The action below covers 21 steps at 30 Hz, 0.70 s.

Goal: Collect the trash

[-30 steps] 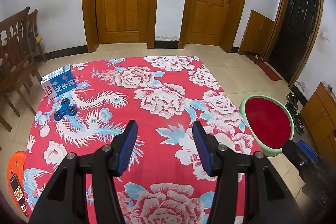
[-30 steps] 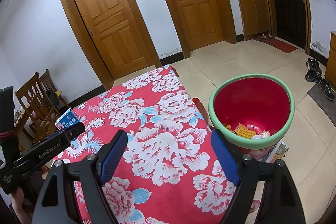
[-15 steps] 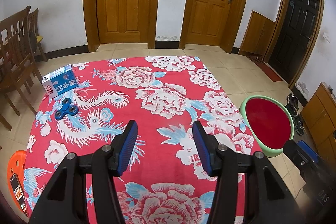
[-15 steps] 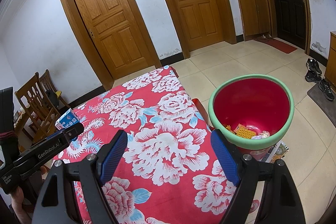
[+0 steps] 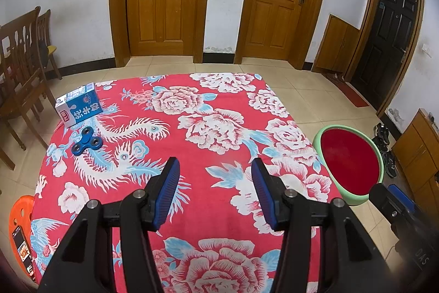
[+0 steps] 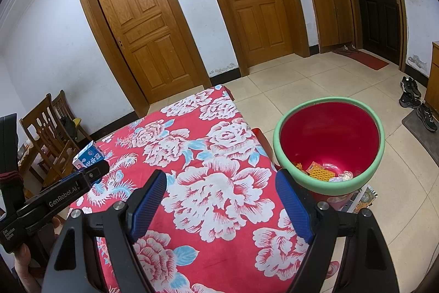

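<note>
A blue and white milk carton (image 5: 79,107) lies at the far left corner of the table with the red flowered cloth (image 5: 219,111); it also shows in the right wrist view (image 6: 89,157). A blue fidget spinner (image 5: 87,141) lies just in front of it. My left gripper (image 5: 215,169) is open and empty above the table's near middle. My right gripper (image 6: 221,181) is open and empty over the table's right part. A red bin with a green rim (image 6: 329,144) stands on the floor right of the table, with some scraps inside; it also shows in the left wrist view (image 5: 349,161).
Wooden chairs (image 5: 22,78) stand left of the table. An orange stool with a phone on it (image 5: 19,227) is at the near left. Shoes (image 6: 414,98) and a low cabinet (image 5: 417,153) are at the right wall. Doors line the far wall.
The left wrist view has shifted slightly, so the carton and spinner sit a little further right. Both grippers stay open and nearly still.
</note>
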### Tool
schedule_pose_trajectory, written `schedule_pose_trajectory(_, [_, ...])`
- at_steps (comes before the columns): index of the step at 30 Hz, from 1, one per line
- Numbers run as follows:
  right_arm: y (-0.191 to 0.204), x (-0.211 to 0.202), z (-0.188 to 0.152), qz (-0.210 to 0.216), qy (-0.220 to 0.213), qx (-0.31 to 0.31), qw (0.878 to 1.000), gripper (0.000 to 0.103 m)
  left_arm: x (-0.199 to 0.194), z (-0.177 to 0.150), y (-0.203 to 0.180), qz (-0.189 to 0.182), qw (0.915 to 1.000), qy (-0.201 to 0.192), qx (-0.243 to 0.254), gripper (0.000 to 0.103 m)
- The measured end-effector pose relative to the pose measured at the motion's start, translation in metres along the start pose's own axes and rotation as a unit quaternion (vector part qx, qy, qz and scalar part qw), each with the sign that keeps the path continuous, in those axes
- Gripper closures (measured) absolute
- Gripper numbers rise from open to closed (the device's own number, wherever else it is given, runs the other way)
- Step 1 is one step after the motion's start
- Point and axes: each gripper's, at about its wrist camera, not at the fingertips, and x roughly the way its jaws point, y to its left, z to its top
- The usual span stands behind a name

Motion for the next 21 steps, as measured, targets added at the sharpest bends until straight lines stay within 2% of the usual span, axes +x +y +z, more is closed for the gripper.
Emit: schedule_pose_trajectory(21, [0.0024, 0.0026, -0.001, 0.0, 0.003, 0.0, 1.0, 0.02, 0.0019, -0.0025, 0.0052, 0.005, 0.9999, 0.009, -0.006, 0.049])
